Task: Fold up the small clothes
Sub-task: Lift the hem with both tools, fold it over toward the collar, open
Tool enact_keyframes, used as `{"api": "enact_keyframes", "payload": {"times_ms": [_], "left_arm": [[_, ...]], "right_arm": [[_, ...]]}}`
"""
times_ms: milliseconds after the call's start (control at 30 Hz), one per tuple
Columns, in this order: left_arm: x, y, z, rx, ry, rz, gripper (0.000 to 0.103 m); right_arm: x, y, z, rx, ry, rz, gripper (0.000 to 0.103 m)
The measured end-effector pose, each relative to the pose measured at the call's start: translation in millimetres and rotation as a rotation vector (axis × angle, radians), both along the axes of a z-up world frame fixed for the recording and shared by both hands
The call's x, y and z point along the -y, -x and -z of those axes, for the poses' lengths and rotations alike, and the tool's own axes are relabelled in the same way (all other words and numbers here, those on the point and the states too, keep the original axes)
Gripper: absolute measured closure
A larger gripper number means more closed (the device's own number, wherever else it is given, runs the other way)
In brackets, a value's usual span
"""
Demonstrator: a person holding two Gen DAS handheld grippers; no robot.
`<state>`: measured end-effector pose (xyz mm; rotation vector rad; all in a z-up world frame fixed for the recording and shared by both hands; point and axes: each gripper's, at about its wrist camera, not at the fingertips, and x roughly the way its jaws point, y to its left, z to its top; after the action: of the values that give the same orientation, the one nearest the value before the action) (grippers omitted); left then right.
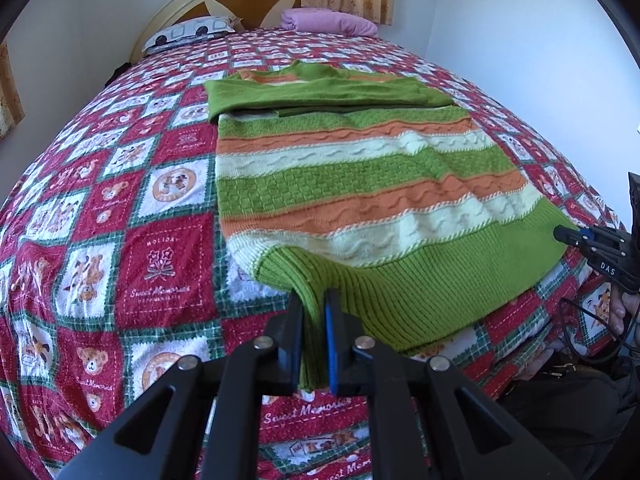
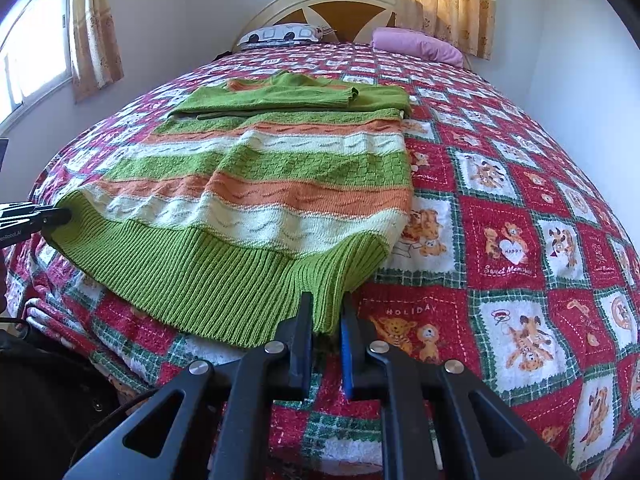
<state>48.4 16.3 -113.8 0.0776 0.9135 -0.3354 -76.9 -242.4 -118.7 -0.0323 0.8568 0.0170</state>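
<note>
The green, orange and cream striped knitted sweater (image 1: 360, 184) lay flat on the bed's red patchwork quilt with teddy-bear squares (image 1: 132, 248), its sleeves already folded across the far end and its ribbed green hem nearest us. We judged it soft, thick and fairly light, apt to sag and stretch between two holds, so the two hem corners were the sensible places to take it.

Our left claw (image 1: 314, 344) was nearly shut, pinching the hem's left corner. Our right claw (image 2: 326, 344) was likewise nearly shut on the right corner.

The left view showed the right claw entering from the side with a hand behind it. The right view alone showed a window (image 2: 32, 56) at the left. Both showed the cream headboard (image 2: 320, 4) and pink pillow (image 2: 416, 46).
</note>
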Motion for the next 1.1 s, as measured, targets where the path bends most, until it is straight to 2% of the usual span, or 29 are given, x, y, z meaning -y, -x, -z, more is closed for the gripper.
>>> {"api": "enact_keyframes", "payload": {"times_ms": [433,800,1100], "left_arm": [[-2.3,-11.4,-8.3,0.023,-0.004,0.001,0.093],[-5.4,-45.3,-52.6,0.124,0.003,-0.027,0.093],[-11.4,-87.3,-84.3,0.196,-0.004,-0.051,0.093]], "right_arm": [[-1.8,-9.1,-14.0,0.048,-0.008,-0.010,0.093],[12.1,-23.4,-62.0,0.175,-0.031,0.005,0.094],[15.4,-59.4,-108.4,0.273,0.007,-0.002,0.094]]}}
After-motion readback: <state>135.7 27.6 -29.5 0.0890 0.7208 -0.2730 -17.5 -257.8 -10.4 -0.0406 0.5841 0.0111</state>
